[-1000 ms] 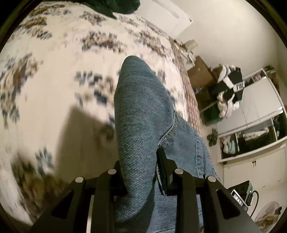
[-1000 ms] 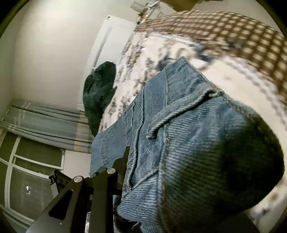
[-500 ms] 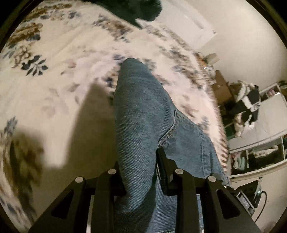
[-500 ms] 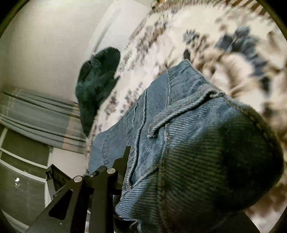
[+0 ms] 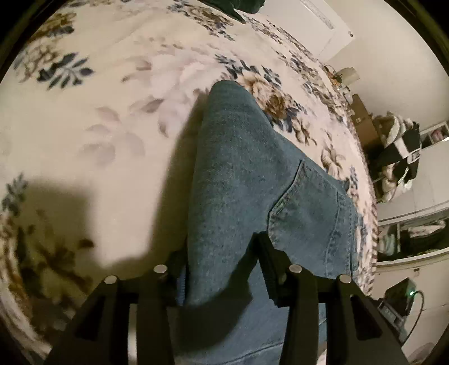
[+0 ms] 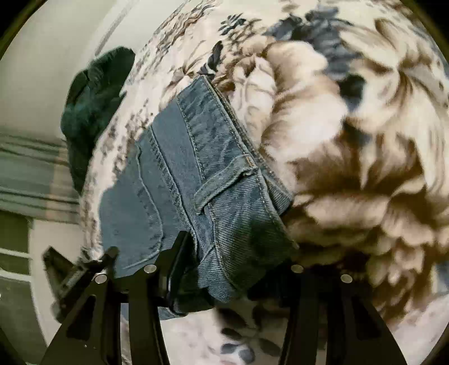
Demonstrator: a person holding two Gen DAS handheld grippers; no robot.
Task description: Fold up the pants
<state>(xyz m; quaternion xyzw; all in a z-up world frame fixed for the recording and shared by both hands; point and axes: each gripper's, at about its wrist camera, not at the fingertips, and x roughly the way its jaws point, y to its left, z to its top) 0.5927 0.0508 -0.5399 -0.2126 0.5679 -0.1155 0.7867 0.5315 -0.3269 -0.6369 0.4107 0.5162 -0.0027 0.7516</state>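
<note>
The pants are blue denim jeans [image 5: 241, 179], held over a floral bedspread [image 5: 84, 134]. My left gripper [image 5: 221, 269] is shut on a fold of the denim, with a back pocket seam to the right of the fingers. In the right wrist view the jeans [image 6: 213, 174] show their waistband and a belt loop, close above the bedspread [image 6: 350, 168]. My right gripper [image 6: 224, 269] is shut on the waistband; its right finger is mostly hidden behind the cloth.
A dark green garment [image 6: 92, 104] lies at the far end of the bed, also in the left wrist view [image 5: 238, 5]. Beyond the bed's right edge stand a cardboard box [image 5: 362, 120], a clothes pile [image 5: 398, 151] and white shelving [image 5: 415, 224].
Both grippers have carried the jeans further over the bed and lower toward the bedspread. The right view has swung down, so the bedspread fills it now. Both grips are unchanged.
</note>
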